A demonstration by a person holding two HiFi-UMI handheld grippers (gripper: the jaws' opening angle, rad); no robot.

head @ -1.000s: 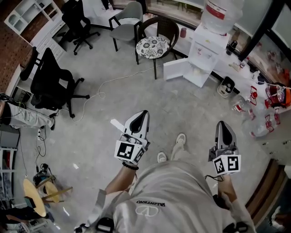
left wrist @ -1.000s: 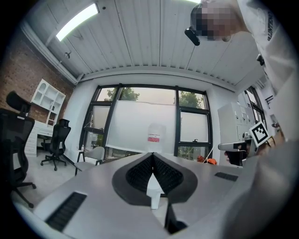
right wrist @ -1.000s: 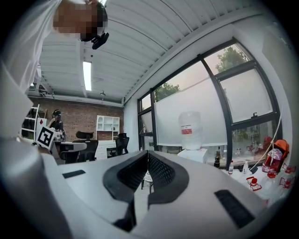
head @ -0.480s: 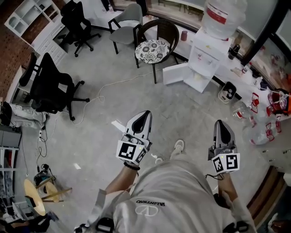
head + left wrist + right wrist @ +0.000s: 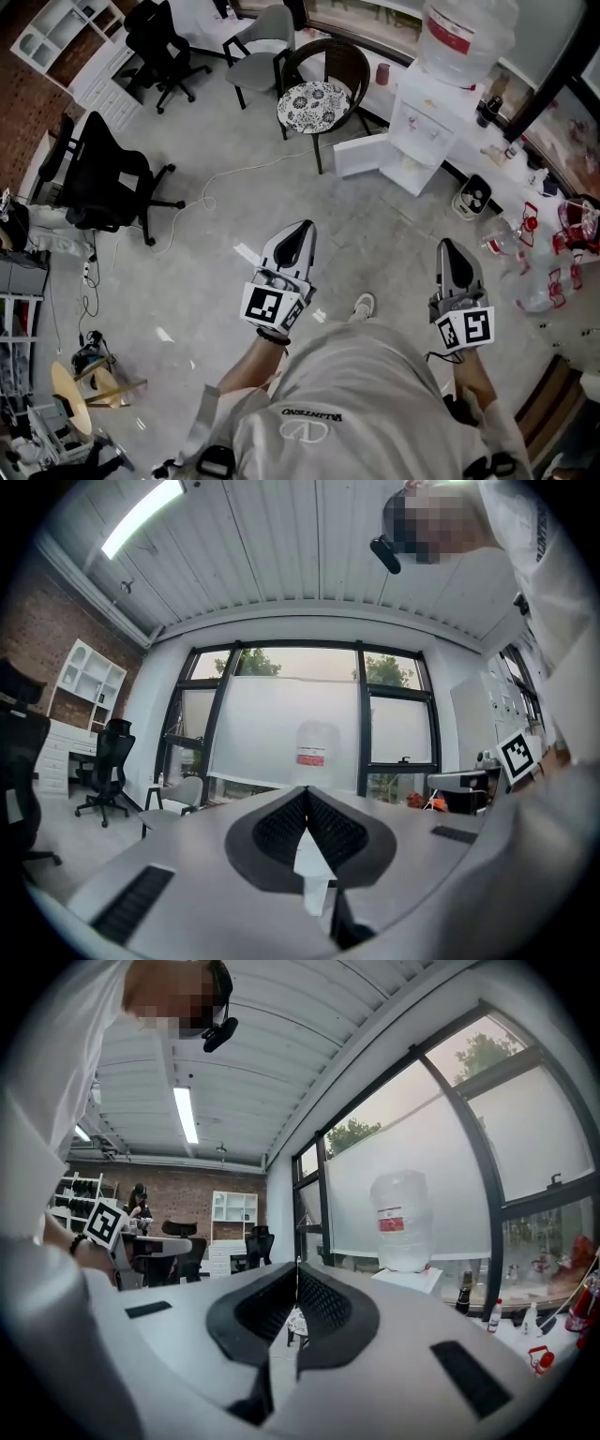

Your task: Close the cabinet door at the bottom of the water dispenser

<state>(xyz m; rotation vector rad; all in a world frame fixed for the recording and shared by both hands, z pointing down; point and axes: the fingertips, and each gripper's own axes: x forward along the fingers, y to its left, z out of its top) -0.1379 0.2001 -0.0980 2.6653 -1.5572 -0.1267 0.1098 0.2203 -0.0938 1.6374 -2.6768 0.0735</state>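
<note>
Holding the left gripper and the right gripper level and side by side above the grey floor, well apart from each other. Jaws of both pressed fully together, with nothing caught between them, as seen along each gripper's own view. Far ahead, at the floor's far edge by the window wall: the white water dispenser, upright, with a large clear bottle on top. At its foot, the cabinet door, swung wide open to the left, toward a wicker chair with a patterned cushion just beside it. Both grippers well apart from that door and touching nothing. Farther left on the floor, a black office chair and a white cable trailing between it and the wicker chair. Along the floor's right edge, past the dispenser, small bottles and red-marked clutter, too small to tell apart.
</note>
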